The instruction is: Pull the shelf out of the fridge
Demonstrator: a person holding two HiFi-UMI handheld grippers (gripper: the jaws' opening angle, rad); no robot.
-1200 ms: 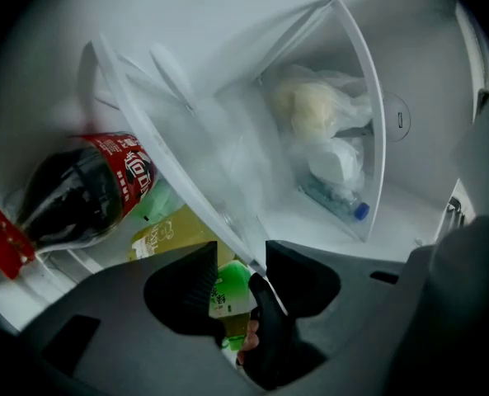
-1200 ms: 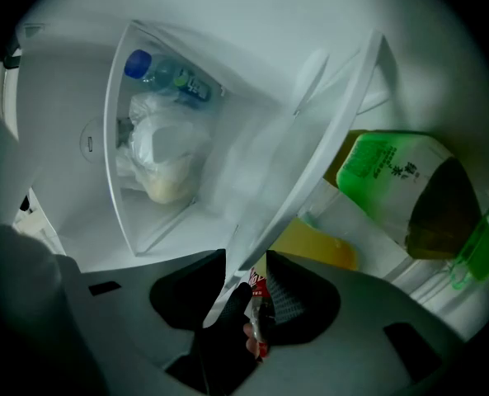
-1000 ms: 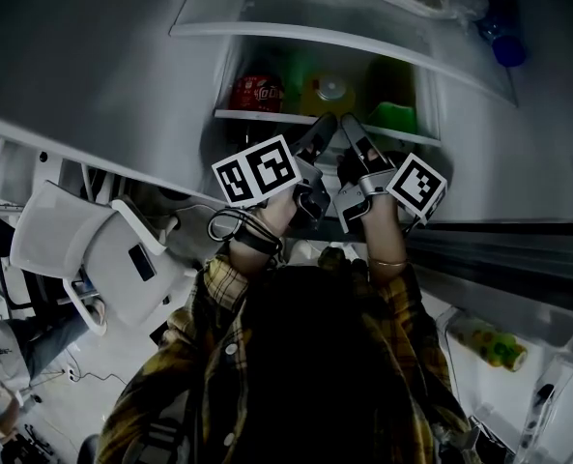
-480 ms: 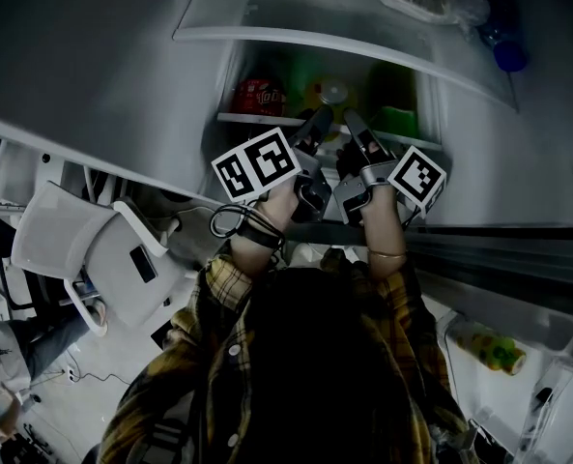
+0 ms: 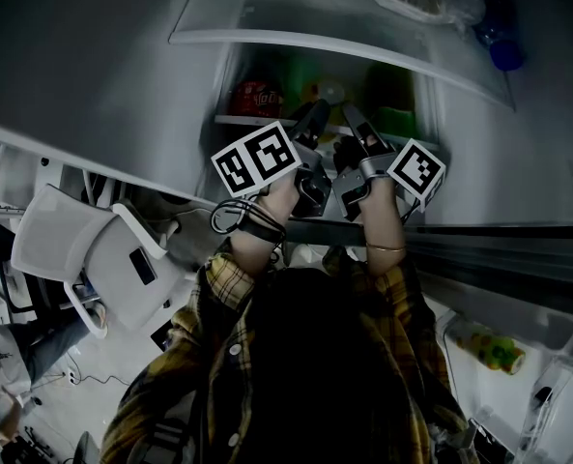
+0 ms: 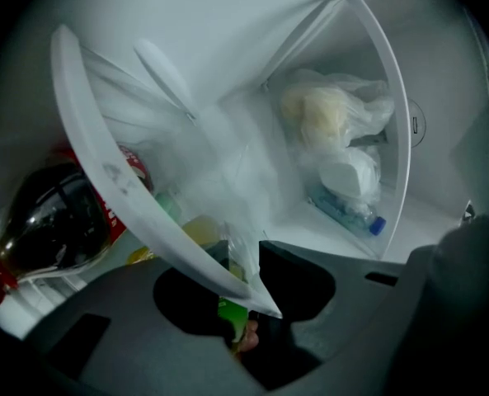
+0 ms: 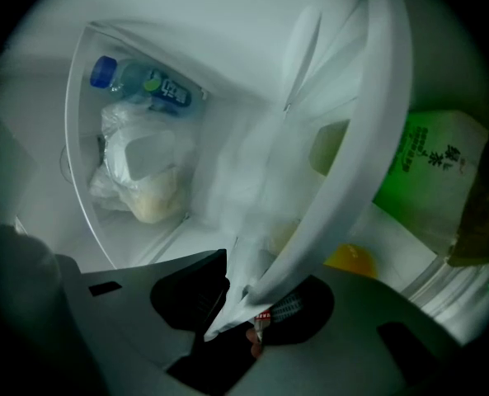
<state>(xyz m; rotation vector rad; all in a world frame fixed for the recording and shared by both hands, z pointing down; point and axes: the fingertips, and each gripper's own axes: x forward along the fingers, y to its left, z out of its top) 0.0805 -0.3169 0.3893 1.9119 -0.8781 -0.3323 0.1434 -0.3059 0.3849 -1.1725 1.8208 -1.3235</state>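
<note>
office-like room: desk chair (image 5: pixel 93 249), fridge (image 5: pixel 479 153)

Left gripper (image 6: pixel 242 262) jaws just closing onto shelf (image 6: pixel 104 172)

Head cam: above the person (image 5: pixel 305 356), facing steeply down into the fridge (image 5: pixel 479 143) at 12 o'clock. L & R gripper views: v. close at the shelf (image 6: pixel 120 188) rim, facing inward. All share the blue-capped bottle (image 5: pixel 506 51).
</note>
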